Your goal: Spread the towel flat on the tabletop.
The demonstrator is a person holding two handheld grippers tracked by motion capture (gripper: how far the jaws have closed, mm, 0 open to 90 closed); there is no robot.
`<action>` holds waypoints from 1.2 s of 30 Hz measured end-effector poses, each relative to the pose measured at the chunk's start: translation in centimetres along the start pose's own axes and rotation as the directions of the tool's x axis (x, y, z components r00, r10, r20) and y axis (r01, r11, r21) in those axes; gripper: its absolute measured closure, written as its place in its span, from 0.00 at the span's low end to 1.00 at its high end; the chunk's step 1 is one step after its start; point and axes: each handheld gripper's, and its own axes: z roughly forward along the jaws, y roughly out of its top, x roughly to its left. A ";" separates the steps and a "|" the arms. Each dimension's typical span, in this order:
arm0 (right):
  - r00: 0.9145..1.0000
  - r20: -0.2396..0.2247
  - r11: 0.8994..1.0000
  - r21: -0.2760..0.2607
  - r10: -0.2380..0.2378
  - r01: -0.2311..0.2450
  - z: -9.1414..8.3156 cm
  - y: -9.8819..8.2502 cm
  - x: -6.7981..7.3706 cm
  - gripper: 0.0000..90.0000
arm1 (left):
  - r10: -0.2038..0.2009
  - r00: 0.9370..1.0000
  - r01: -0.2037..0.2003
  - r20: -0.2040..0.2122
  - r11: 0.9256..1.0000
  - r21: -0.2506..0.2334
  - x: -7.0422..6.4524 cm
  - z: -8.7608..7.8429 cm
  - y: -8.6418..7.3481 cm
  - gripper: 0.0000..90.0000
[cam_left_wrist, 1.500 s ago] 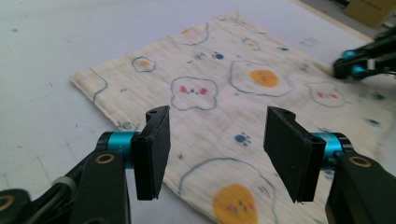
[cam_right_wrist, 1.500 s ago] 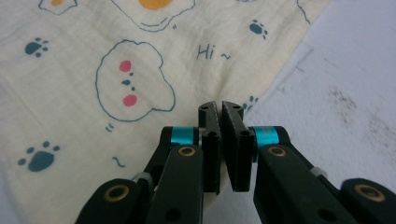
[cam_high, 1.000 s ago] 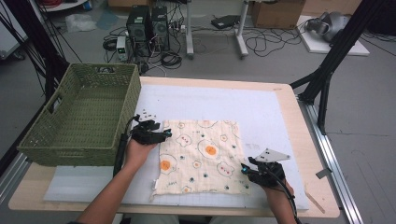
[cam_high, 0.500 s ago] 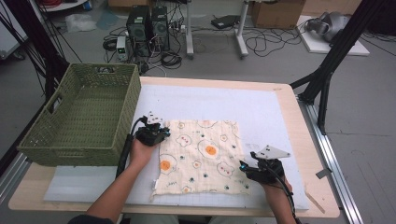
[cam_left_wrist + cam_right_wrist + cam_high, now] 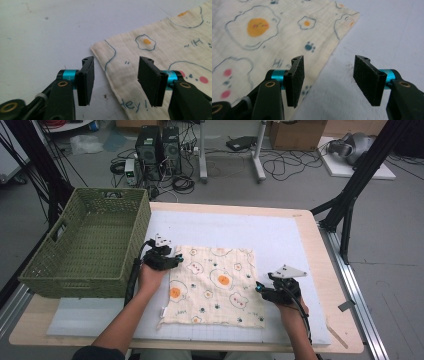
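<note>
A cream cloth (image 5: 215, 285) printed with fried eggs and small animals lies flat on the white mat (image 5: 280, 240). My left gripper (image 5: 176, 260) hovers at the cloth's far left corner, open. In the left gripper view that gripper (image 5: 114, 75) has its jaws on either side of the cloth's edge (image 5: 110, 75). My right gripper (image 5: 260, 288) is open at the cloth's right edge. In the right gripper view that gripper (image 5: 327, 75) straddles the cloth's border (image 5: 312, 42), one jaw over fabric and the other over bare mat.
A green woven basket (image 5: 87, 245) stands at the table's left, close beside my left hand. The wooden table edge (image 5: 330, 270) runs along the right. Computers and cables lie on the floor beyond the table.
Both grippers have shifted slightly toward the near side along the cloth's edges. The cloth has not moved.
</note>
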 end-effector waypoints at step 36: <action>0.982 0.112 0.988 -0.020 0.154 -0.153 6.0 4.6 -3.4 0.59 | 0.013 1.000 -0.013 0.008 1.000 0.022 -0.3 1.0 -0.3 0.97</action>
